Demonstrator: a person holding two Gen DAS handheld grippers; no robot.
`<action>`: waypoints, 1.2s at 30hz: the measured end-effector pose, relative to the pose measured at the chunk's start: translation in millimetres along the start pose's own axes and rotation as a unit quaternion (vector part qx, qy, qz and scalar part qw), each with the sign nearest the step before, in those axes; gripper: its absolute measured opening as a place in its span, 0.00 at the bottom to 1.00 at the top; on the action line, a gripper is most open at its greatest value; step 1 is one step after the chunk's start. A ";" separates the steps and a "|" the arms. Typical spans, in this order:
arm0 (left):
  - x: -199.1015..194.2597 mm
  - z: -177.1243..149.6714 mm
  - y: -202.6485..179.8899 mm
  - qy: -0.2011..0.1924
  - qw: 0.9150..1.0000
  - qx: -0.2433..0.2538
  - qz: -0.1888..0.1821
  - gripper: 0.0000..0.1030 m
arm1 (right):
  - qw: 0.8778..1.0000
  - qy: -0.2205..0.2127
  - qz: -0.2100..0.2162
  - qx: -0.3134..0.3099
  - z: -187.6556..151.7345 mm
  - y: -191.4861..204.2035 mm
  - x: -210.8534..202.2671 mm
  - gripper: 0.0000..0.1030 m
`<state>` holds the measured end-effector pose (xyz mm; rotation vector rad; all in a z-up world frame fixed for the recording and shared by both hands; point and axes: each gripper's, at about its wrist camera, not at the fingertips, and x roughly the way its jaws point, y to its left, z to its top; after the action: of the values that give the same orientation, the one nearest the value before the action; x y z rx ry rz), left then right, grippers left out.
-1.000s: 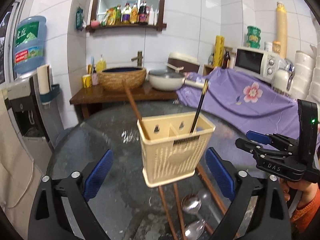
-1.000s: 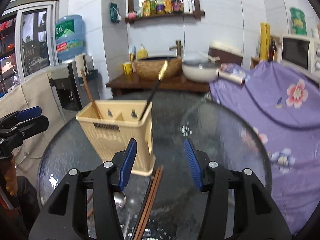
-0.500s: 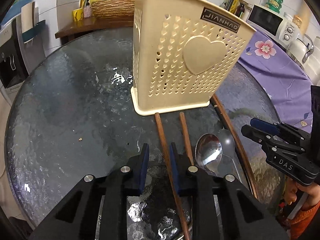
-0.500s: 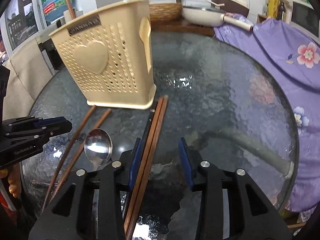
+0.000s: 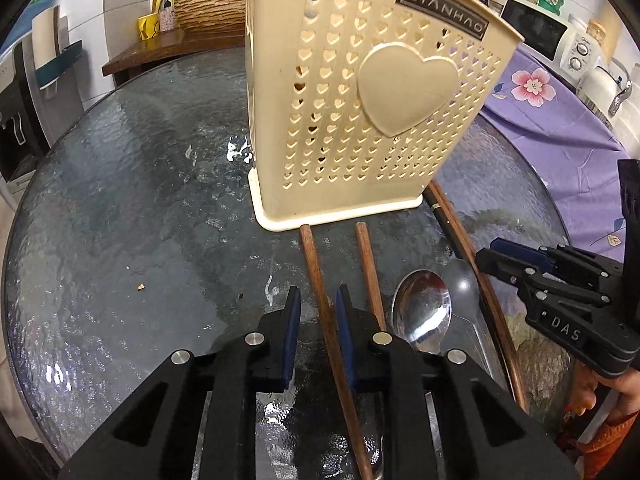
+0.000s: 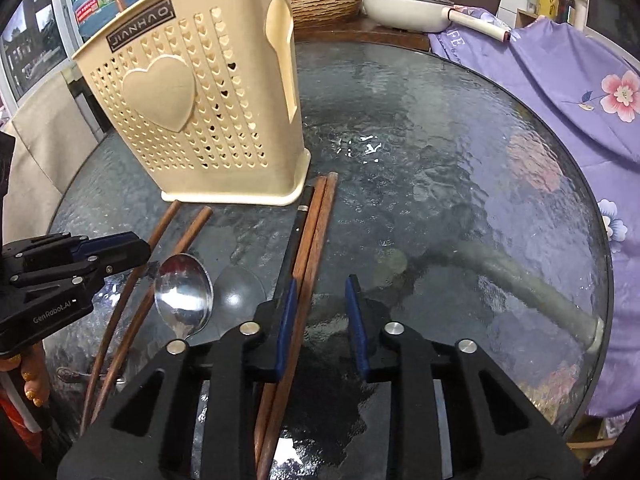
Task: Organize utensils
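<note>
Left tool (image 5: 317, 304) part-open astride brown chopstick (image 5: 320, 292) — right tool (image 6: 321, 298) open beside chopstick pair (image 6: 316, 216), bare glass rightward.

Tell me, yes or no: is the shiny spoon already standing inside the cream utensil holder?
No: the spoon lies flat on the glass table, in front of the utensil holder, beside loose chopsticks.
</note>
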<state>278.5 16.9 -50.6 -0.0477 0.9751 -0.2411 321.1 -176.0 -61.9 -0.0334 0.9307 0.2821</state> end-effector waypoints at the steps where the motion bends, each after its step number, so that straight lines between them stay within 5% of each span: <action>1: 1.2 -0.3 0.6 0.002 1.000 -0.001 0.000 0.17 | 1.000 0.001 -0.004 -0.002 0.6 -0.8 0.3 0.24; 36: 21.1 20.3 -11.8 0.000 0.999 0.021 0.029 0.08 | 1.000 0.005 -0.022 0.010 44.2 -3.0 37.2 0.08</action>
<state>304.5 -0.6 -54.5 0.0183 0.9703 -0.2077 377.6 -163.9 -65.3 -0.0363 0.9415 0.2319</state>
